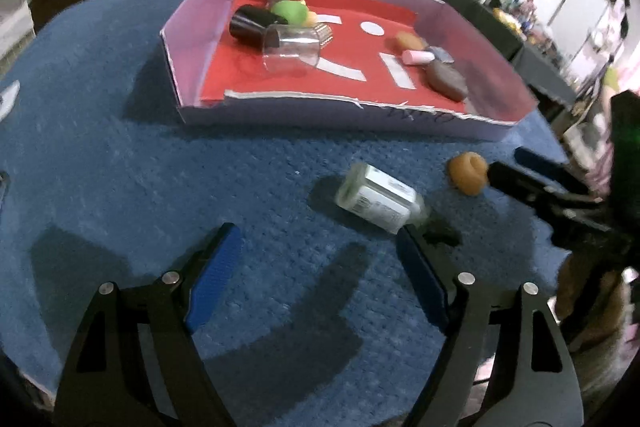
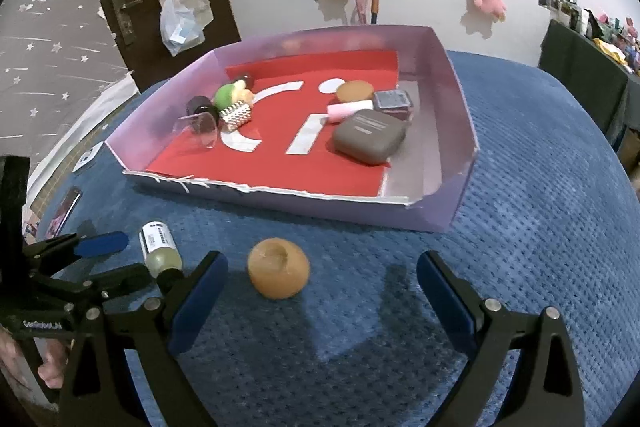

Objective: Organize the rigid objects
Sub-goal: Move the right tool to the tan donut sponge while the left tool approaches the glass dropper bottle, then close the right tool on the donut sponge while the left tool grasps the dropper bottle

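Observation:
A small glass bottle (image 1: 380, 199) with a white label lies on its side on the blue cloth, its dark cap right by the right fingertip of my left gripper (image 1: 316, 231). That gripper is open and grips nothing. The right wrist view has the bottle (image 2: 160, 247) just past the left gripper (image 2: 136, 257). An orange ball-like object (image 2: 278, 273) with a dimple sits between the open fingers of my right gripper (image 2: 322, 259), nearer the left finger, untouched. From the left wrist view, the orange object (image 1: 468, 173) lies at the tip of the right gripper (image 1: 505, 163).
A lilac cardboard tray (image 1: 320, 115) (image 2: 280, 203) with a red floor stands behind. It holds a tipped clear cup (image 1: 292, 53), a black cylinder, a green toy, a grey case (image 2: 368, 135) and a pink tube. A phone (image 2: 66, 211) lies at the cloth's left edge.

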`<state>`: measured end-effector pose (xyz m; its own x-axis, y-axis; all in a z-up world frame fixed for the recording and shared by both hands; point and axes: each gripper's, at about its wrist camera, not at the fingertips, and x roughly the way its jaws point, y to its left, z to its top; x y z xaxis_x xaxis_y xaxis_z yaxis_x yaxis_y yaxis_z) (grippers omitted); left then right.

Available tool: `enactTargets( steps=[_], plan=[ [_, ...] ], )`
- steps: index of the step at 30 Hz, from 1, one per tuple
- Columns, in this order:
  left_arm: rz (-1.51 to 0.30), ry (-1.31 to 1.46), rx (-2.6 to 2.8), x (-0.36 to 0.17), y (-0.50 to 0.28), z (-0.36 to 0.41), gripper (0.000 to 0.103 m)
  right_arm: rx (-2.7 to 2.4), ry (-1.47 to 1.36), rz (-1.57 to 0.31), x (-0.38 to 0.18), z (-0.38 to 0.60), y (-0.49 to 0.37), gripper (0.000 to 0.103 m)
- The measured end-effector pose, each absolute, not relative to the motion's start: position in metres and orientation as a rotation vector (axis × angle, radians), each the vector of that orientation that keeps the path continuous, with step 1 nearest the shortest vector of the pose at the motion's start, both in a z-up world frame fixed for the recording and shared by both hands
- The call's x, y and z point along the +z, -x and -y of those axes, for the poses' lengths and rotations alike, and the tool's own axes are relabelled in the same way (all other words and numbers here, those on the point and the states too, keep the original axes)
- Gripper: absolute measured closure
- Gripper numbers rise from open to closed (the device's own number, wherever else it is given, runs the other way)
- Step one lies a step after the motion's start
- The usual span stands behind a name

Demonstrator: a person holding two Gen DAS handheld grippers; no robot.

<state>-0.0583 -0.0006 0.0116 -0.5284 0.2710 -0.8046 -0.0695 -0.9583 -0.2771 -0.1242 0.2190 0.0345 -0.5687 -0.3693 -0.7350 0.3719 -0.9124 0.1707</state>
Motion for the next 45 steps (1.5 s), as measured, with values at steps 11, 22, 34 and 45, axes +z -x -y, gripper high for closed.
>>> enactTargets(
  steps=[11, 22, 34, 45],
  plan=[
    [0.432, 1.374, 2.501, 0.011, 0.072, -0.022, 0.038, -2.448, -1.147, -0.106, 0.024, -0.206, 0.117, 0.028],
    [0.484, 1.368, 2.558, 0.008, 0.079, -0.029, 0.051, -2.445, -1.118, -0.283, 0.015, -0.183, 0.115, 0.049],
    [0.486, 1.345, 2.546, 0.009, 0.074, -0.025, 0.056, -2.452, -1.143, -0.194, 0.020, -0.191, 0.121, 0.063],
    [0.489, 1.272, 2.543, 0.023, 0.066, -0.023, 0.066, -2.433, -1.088, -0.122, 0.038, -0.191, 0.114, 0.063]
  ],
)
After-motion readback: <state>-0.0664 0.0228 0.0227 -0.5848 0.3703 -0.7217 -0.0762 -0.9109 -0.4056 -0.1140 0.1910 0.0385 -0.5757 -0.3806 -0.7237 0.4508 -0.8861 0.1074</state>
